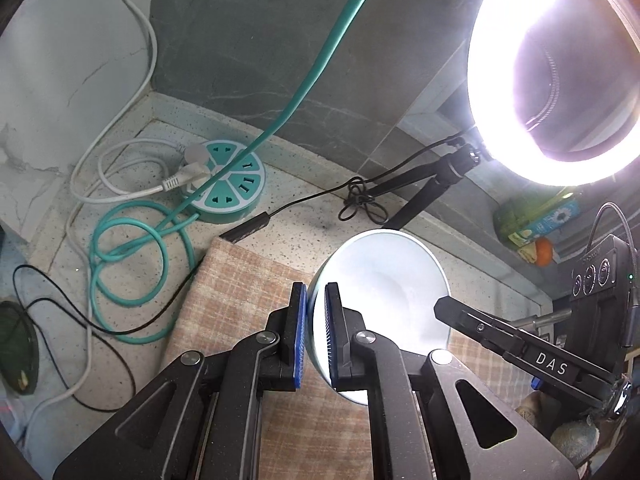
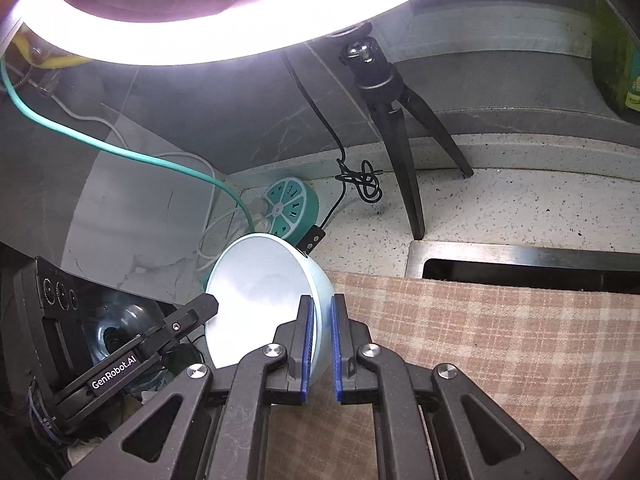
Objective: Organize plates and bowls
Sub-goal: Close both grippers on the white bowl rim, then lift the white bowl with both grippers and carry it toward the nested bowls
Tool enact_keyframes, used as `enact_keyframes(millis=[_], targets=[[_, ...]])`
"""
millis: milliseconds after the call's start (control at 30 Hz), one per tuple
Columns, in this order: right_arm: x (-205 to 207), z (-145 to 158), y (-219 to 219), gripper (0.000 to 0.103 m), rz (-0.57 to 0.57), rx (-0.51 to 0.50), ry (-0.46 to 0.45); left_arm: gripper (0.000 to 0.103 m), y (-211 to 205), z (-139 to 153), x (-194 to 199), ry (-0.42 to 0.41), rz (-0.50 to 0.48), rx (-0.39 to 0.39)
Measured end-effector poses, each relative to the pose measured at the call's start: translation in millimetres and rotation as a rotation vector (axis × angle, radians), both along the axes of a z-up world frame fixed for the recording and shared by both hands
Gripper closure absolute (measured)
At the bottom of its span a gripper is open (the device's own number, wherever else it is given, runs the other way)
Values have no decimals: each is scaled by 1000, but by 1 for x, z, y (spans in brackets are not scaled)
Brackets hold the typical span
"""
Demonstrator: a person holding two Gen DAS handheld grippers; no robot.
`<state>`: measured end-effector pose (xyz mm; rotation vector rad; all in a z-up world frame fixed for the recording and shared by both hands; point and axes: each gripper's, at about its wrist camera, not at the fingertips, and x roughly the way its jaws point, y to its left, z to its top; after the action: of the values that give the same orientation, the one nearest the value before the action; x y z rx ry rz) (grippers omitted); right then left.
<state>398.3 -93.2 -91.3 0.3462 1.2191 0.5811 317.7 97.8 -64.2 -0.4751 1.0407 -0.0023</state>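
gleaming pale blue bowl (image 1: 384,288), rim-pinched

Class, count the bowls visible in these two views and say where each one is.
1: a pale blue round bowl, held by its rim between both grippers above the checked cloth. Others may be out of view.

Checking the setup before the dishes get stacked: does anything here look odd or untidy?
The pale blue bowl is pinched by its rim on both sides, by the left gripper and right gripper, tilted above the checked cloth. Behind it, teal and white cables lie tangled around the round teal power strip.
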Motion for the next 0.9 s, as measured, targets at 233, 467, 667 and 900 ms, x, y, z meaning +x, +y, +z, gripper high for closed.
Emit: enact_keyframes(millis=[233,467,667,900], targets=[[-19,21,-7,95,-8,6,-29,96,-5,19,-18,-32,-16,0],[-41,35,-11,95,-12,11,-43,96,-8,33,-42,-51,-26,-10],[-64,42,-10,95,-8,14,-49,96,-6,41,-67,-59,-29,-15],[-99,48,-10,95,-7,20,-45,96,-7,50,-101,-70,-43,-13]])
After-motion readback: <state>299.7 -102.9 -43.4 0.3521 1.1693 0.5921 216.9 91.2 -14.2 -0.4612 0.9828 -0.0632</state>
